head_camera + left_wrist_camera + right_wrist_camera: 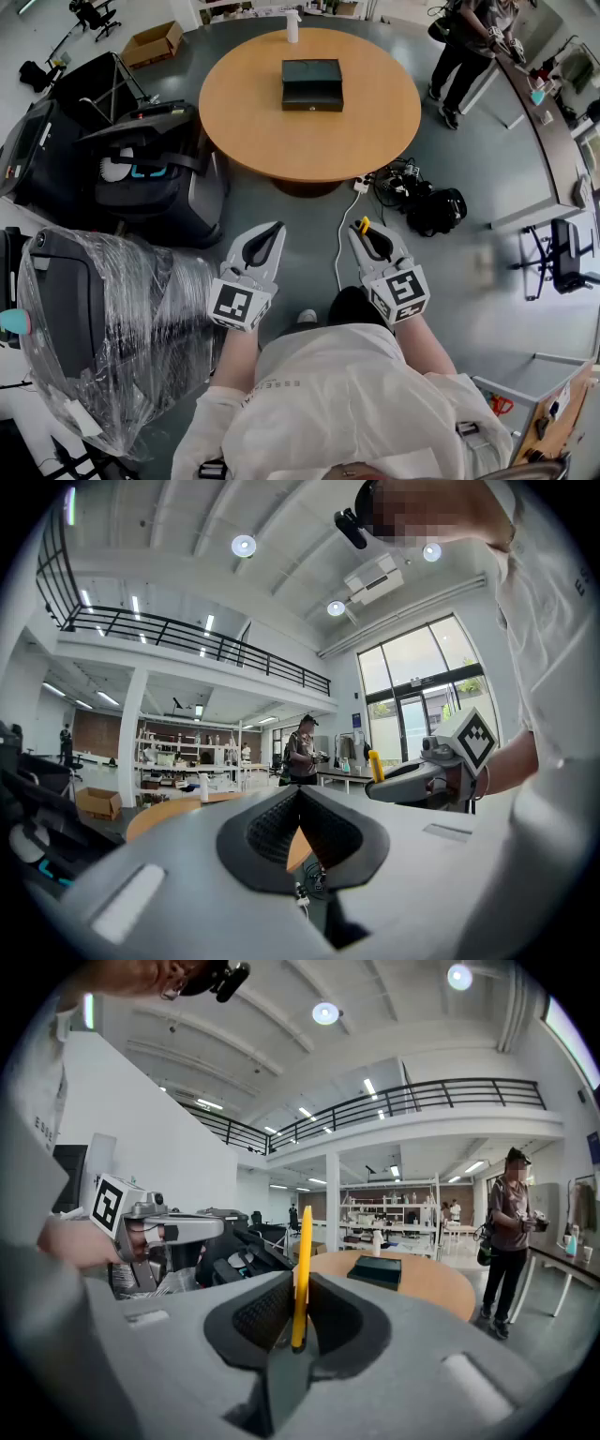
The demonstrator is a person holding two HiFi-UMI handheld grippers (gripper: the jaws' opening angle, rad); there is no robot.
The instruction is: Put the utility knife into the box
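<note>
My right gripper (362, 231) (298, 1283) is shut on a yellow utility knife (302, 1241), whose tip (363, 224) sticks out past the jaws. It also shows in the left gripper view as the right gripper (382, 782) with the knife (375, 764). My left gripper (273, 230) (300, 794) is shut with nothing in it. Both hang over the grey floor, well short of the round wooden table (244, 131). A dark flat box (312, 82) (377, 1271) lies on that table with its lid down.
A white bottle (292, 26) stands at the table's far edge. A person (469, 47) stands at the back right. Plastic-wrapped equipment (122, 319) and black cases (150, 169) fill the left. Cables and a black bag (427, 204) lie right of the table's base.
</note>
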